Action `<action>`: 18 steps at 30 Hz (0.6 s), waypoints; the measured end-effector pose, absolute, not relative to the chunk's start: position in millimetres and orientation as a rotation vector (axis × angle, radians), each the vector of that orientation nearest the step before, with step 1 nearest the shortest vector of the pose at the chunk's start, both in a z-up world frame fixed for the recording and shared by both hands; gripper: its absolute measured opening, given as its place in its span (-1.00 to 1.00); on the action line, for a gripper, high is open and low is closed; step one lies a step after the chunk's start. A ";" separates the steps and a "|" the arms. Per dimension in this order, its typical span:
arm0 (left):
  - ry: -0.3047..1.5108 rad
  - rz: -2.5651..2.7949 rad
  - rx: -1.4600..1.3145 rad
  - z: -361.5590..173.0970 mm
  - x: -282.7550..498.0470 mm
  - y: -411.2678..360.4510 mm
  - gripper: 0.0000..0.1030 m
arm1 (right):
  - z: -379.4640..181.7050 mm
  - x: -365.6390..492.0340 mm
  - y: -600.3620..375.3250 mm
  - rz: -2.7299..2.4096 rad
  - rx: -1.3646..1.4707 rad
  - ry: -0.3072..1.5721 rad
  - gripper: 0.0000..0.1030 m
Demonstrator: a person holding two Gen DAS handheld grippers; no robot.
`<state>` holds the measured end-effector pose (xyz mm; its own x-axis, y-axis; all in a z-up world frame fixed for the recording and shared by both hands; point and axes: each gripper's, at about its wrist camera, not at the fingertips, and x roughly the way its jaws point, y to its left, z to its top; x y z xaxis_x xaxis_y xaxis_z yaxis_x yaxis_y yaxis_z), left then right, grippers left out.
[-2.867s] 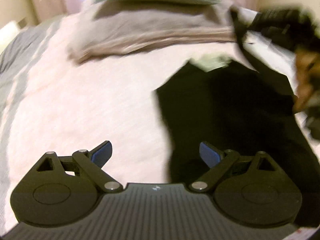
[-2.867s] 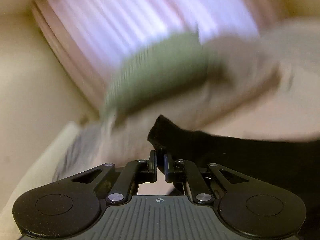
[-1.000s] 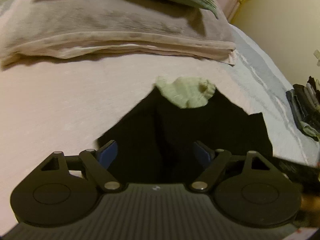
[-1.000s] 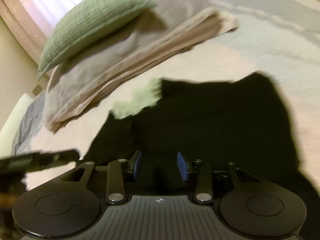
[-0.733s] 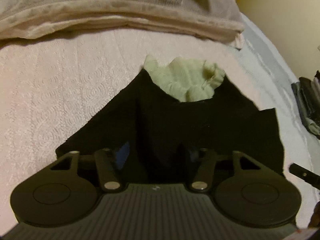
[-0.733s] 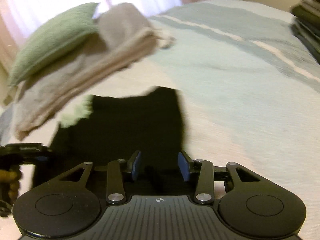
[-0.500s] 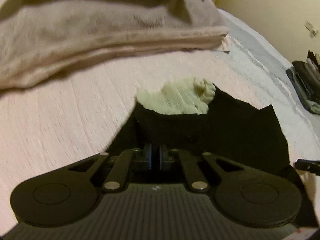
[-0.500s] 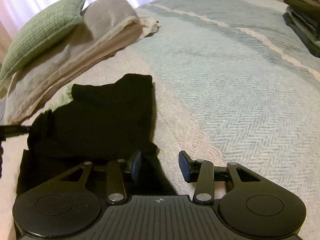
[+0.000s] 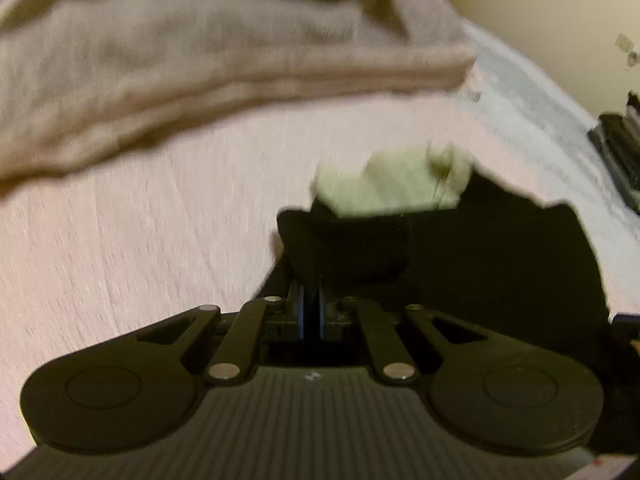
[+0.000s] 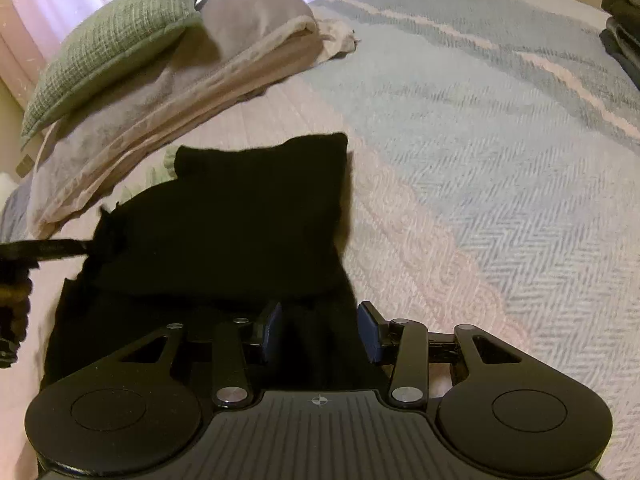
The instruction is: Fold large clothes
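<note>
A black garment [image 10: 240, 220] lies partly folded on the bed, with a pale green piece [image 9: 392, 192] of it showing at its far edge. My left gripper [image 9: 310, 314] is shut on a raised fold of the black cloth at its left side. In the right wrist view that same left gripper [image 10: 86, 246] comes in from the left and pinches the garment's edge. My right gripper [image 10: 320, 332] is open just above the garment's near right part, with only dark cloth below its fingers [image 10: 272, 330].
A green pillow [image 10: 116, 40] rests on folded grey and beige blankets [image 10: 180, 112] at the head of the bed. The pale blue and pink bedspread [image 10: 480, 140] stretches to the right. A stack of dark clothes [image 10: 624, 20] sits at the far right edge.
My left gripper went from open to shut on the black cloth and has lifted a fold. My right gripper, shut on the garment earlier, now stands open and has swung right.
</note>
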<state>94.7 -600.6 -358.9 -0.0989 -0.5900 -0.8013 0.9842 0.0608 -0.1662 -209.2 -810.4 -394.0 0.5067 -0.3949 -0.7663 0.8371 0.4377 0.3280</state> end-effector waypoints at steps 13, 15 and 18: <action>0.790 -1.435 0.607 -329.0 80.4 -538.0 -0.63 | -361.2 -214.5 -776.5 -0.741 0.796 0.570 -0.24; 0.800 -1.462 0.652 -339.9 62.9 -525.4 -0.62 | -370.7 -212.4 -766.2 -0.710 0.792 0.612 -0.24; 0.802 -1.460 0.693 -352.2 45.5 -507.5 -0.62 | -376.3 -213.6 -754.5 -0.709 0.735 0.654 -0.24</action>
<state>45.5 -507.5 -352.2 -0.0494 -0.5768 -0.8154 0.9975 0.0119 -0.0689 -213.6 -754.5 -376.3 0.5894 -0.3351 -0.7351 0.7598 0.5392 0.3634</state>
